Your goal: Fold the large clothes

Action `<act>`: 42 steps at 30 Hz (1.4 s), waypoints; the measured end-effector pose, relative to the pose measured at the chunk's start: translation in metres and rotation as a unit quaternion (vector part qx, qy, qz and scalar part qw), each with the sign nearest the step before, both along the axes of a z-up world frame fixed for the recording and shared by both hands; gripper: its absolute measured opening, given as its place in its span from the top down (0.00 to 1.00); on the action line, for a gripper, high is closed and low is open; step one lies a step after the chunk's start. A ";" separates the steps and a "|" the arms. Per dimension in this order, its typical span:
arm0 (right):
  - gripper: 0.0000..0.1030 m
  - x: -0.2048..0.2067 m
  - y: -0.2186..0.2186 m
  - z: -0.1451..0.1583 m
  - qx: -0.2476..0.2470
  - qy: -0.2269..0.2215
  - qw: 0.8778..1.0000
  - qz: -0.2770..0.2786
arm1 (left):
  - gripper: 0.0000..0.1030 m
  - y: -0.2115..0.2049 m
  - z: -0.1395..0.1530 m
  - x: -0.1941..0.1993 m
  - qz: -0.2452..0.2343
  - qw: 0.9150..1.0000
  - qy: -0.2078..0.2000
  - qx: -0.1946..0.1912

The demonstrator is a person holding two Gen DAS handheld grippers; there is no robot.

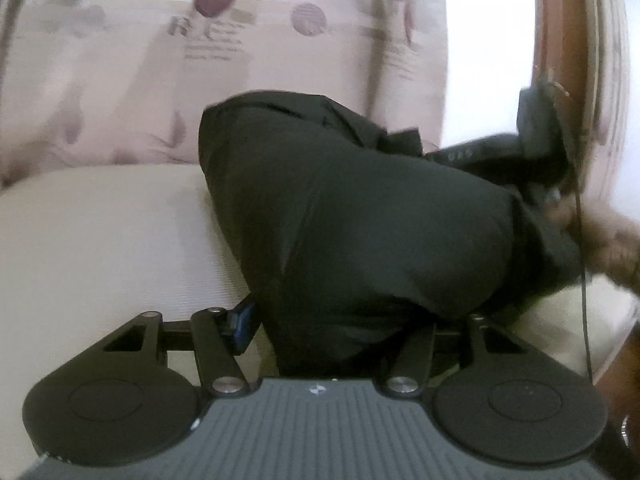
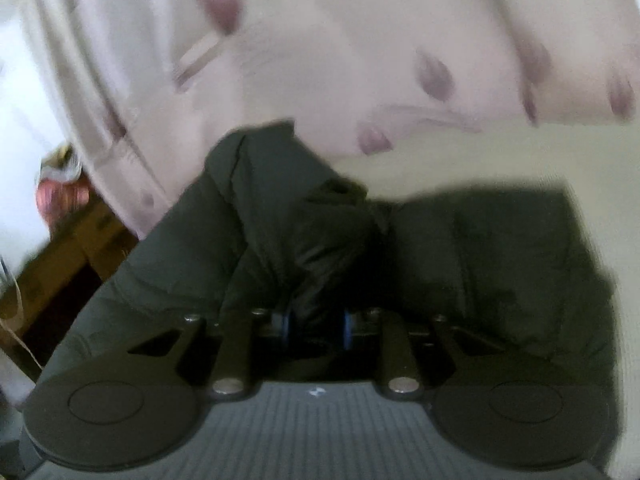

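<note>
My left gripper (image 1: 332, 332) has its fingers half spread around a bulging fold of the black garment (image 1: 360, 220) on the cream bed (image 1: 100, 240). My right gripper (image 2: 316, 324) fingers are clenched on the garment's bunched cloth.

I see a cream bed (image 1: 100, 232). Behind it, a pale pink leaf-print fabric (image 1: 120, 92). Right of the bed, brown wooden furniture (image 1: 556, 28), bright washed-out light beside it.
</note>
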State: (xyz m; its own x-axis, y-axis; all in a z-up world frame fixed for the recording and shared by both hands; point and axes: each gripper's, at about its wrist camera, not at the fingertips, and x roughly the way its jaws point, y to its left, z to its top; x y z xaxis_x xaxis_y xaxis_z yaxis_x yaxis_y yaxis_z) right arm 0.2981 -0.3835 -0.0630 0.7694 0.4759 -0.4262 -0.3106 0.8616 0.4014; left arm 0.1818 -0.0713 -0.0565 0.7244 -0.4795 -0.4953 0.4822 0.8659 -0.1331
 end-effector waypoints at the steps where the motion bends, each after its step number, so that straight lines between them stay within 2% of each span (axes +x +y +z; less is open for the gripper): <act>1: 0.82 -0.001 0.005 0.009 -0.020 -0.012 1.000 0.002 | 0.41 0.005 0.004 -0.003 0.006 1.000 -0.005 0.005; 3: 0.87 -0.009 0.009 0.030 -0.057 -0.040 0.998 0.000 | 0.35 0.013 0.017 -0.013 0.017 0.999 -0.027 0.014; 6: 0.88 -0.018 0.002 0.055 -0.102 -0.067 0.993 -0.007 | 0.32 0.013 0.038 -0.027 0.008 0.998 -0.066 0.009; 8: 0.89 -0.018 -0.008 0.058 -0.123 -0.061 0.990 -0.016 | 0.31 0.004 0.049 -0.022 -0.009 0.998 -0.070 -0.002; 10: 0.89 -0.021 -0.019 0.052 -0.138 -0.056 0.988 -0.032 | 0.31 -0.006 0.056 -0.011 -0.024 0.997 -0.061 -0.034; 14: 0.89 -0.021 -0.047 0.042 -0.107 -0.047 0.991 -0.066 | 0.31 -0.023 0.067 0.007 -0.064 0.994 -0.013 -0.089; 17: 0.89 -0.019 -0.064 0.025 -0.076 -0.047 0.994 -0.059 | 0.25 -0.027 0.066 0.005 -0.094 0.992 0.004 -0.086; 19: 0.89 -0.012 -0.068 0.011 -0.061 -0.036 0.996 -0.061 | 0.17 -0.016 0.067 0.001 -0.092 0.989 0.009 -0.117; 23: 0.89 -0.003 -0.064 0.004 -0.032 -0.052 0.997 -0.056 | 0.14 -0.006 0.078 -0.005 -0.085 0.985 -0.003 -0.152; 28: 0.89 0.013 -0.051 0.000 -0.010 -0.062 0.997 -0.043 | 0.14 -0.051 0.098 0.023 -0.113 0.982 -0.030 -0.151; 30: 0.88 0.015 -0.058 -0.005 0.012 -0.059 0.997 -0.043 | 0.14 -0.074 0.093 0.034 -0.130 0.980 -0.029 -0.147; 31: 0.88 0.014 -0.066 -0.007 0.031 -0.057 0.997 -0.047 | 0.17 -0.086 0.088 0.039 -0.131 0.982 -0.026 -0.133; 32: 0.88 0.012 -0.075 -0.009 0.047 -0.053 0.996 -0.052 | 0.19 -0.098 0.079 0.048 -0.134 0.984 -0.004 -0.120; 34: 0.87 0.004 -0.092 -0.009 0.073 -0.043 0.995 -0.050 | 0.22 -0.107 0.060 0.059 -0.139 0.981 0.039 -0.131; 35: 0.87 -0.002 -0.097 -0.005 0.068 -0.049 0.995 -0.053 | 0.22 -0.109 0.052 0.063 -0.135 0.981 0.047 -0.133; 39: 0.85 -0.023 -0.111 0.026 0.024 -0.064 0.996 -0.065 | 0.18 -0.119 0.038 0.062 -0.142 0.982 0.035 -0.122; 40: 0.79 -0.024 -0.113 0.034 0.015 -0.064 0.995 -0.070 | 0.17 -0.122 0.034 0.062 -0.141 0.982 0.038 -0.118; 42: 0.52 -0.020 -0.113 0.046 0.008 -0.051 0.996 -0.066 | 0.16 -0.124 0.031 0.062 -0.142 0.982 0.040 -0.119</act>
State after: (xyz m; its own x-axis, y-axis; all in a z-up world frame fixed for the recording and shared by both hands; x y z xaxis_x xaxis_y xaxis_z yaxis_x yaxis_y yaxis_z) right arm 0.2778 -0.4965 -0.0169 0.8647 0.3738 -0.3355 -0.2348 0.8913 0.3879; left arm 0.2434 -0.1957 -0.0256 0.5079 -0.7659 -0.3943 0.6804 0.6374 -0.3616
